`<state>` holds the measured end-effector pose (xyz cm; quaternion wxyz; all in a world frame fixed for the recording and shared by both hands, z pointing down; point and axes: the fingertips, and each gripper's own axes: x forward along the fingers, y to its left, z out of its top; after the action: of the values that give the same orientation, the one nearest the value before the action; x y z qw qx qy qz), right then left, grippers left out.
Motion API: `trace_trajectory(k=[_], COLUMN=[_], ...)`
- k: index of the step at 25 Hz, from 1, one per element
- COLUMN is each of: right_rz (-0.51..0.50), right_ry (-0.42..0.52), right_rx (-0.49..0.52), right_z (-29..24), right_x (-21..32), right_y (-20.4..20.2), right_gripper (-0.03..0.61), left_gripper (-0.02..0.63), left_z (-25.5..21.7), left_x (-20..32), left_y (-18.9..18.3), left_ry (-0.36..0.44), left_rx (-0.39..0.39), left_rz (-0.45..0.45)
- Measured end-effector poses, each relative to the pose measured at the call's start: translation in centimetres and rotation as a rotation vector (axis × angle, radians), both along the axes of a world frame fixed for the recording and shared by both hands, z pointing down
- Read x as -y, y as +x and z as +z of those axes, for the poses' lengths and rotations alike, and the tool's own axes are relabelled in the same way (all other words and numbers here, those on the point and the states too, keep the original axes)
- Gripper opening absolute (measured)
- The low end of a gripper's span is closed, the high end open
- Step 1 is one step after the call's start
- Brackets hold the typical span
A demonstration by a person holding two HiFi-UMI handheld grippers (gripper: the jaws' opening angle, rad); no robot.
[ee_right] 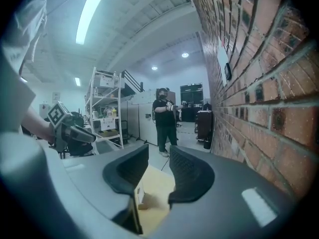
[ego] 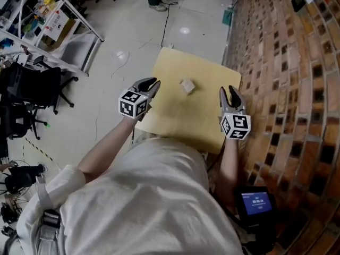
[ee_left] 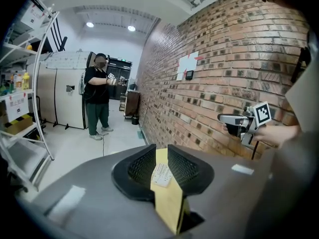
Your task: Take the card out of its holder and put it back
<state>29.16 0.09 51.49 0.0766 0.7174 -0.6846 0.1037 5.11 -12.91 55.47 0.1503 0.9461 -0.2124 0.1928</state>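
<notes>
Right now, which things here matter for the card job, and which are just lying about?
For the job: card holder, yellow table, left gripper, right gripper; both have their jaws apart and empty.

Lying about: shelving rack, black chair, small screen, floor cable.

pale card holder (ego: 187, 85) on yellow table (ego: 172, 122)

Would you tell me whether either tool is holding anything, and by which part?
Nothing is held: the left tool and right tool both have jaws apart and empty; the card holder sits untouched on the table.
</notes>
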Motion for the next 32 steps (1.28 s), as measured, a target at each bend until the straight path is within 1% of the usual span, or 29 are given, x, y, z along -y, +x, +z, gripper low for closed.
trace_trajectory(k=[6,10,15,17,19,21,24,29,32], right_rz=[0.000,0.003,0.052,0.069,0.070,0.072,0.093,0.137,0.182], right_ry=[-0.026,-0.050,-0.062,-0.068,-0.089,-0.109,-0.119,-0.103,-0.066], right_rx=[0.024,0.020,0.018,0.027,0.023,0.019,0.033,0.063,0.076], right_z=[1.4,2.5,2.6,2.5,2.7,2.8,2.7,2.3,1.5], right_x=[-0.6,-1.0,-1.9,-2.3,-2.8,-3.4,-4.3,-5.7,-7.0], right_y=[-1.4,-2.8,-4.8,-6.3,-8.3,-10.5,-14.0,-19.9,-22.7], right_gripper=[0.133,0.132,0.129,0.127,0.127,0.127,0.124,0.121,0.117], left_gripper=[0.094,0.094,0.094,0.094,0.094,0.094,0.092,0.092,0.092], left_z=[1.2,1.4,1.9,1.8,1.4,1.2,1.4,1.6,1.8], left_x=[-1.3,-1.8,-2.4,-2.2,-2.0,-2.1,-2.6,-3.3,-4.0], left_y=[-0.4,-1.0,-3.5,-5.0,-7.0,-9.3,-13.0,-18.4,-20.8], left_ry=[-0.025,-0.026,-0.029,-0.030,-0.044,-0.062,-0.085,-0.099,-0.101], left_rx=[0.030,0.022,0.021,0.016,-0.002,-0.021,-0.027,-0.041,-0.045], left_rz=[0.029,0.052,0.102,0.117,0.113,0.107,0.117,0.152,0.180])
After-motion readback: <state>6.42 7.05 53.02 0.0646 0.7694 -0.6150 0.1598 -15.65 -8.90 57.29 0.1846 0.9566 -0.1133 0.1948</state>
